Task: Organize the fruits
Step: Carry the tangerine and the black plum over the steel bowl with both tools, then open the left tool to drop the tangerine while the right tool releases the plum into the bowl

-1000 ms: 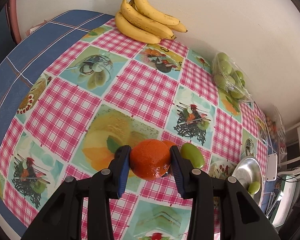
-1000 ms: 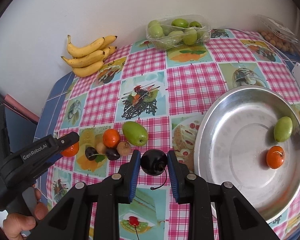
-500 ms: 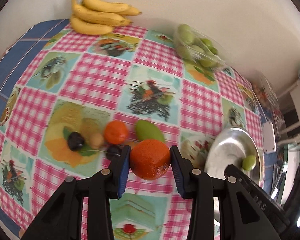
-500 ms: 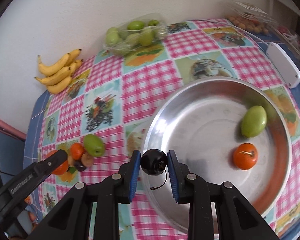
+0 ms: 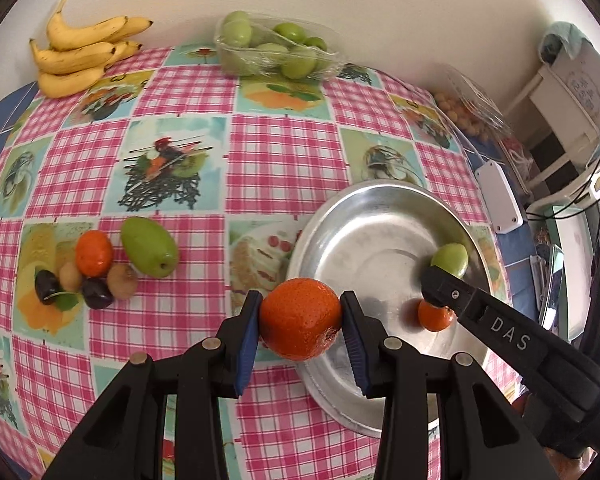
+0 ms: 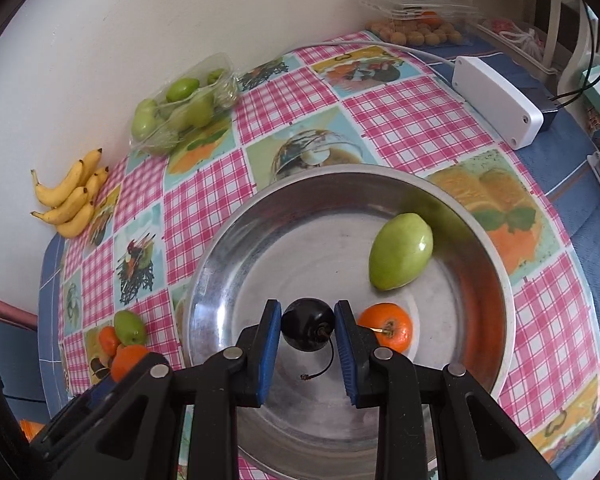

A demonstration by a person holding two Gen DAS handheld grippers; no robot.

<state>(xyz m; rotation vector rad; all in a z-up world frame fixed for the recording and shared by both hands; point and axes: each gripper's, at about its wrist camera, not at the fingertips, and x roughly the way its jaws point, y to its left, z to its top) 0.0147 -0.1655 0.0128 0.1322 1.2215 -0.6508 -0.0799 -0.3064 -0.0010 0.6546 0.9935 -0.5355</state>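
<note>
Fruits sit on a counter (image 5: 284,168) covered by a pink-checked tablecloth. Round silver metal bowl (image 6: 220,248) holds a green oval mango (image 6: 400,256) and a small orange tangerine (image 6: 390,326), close together but apart. Left hand-held gripper (image 5: 300,326) is clamped on a large orange (image 5: 300,324), at the bowl's near-left rim. Right hand-held gripper (image 6: 307,330) is closed on a dark round plum (image 6: 307,328), stem dangling, above the bowl floor. Loose pile on the cloth left of the bowl: second green mango (image 5: 149,252), small tangerine (image 5: 94,252), two brown kiwis (image 5: 122,281), two dark plums (image 5: 97,292). Yellow banana bunch (image 5: 80,56) and wrapped tray of green fruit (image 5: 276,50) sit by the wall.
</note>
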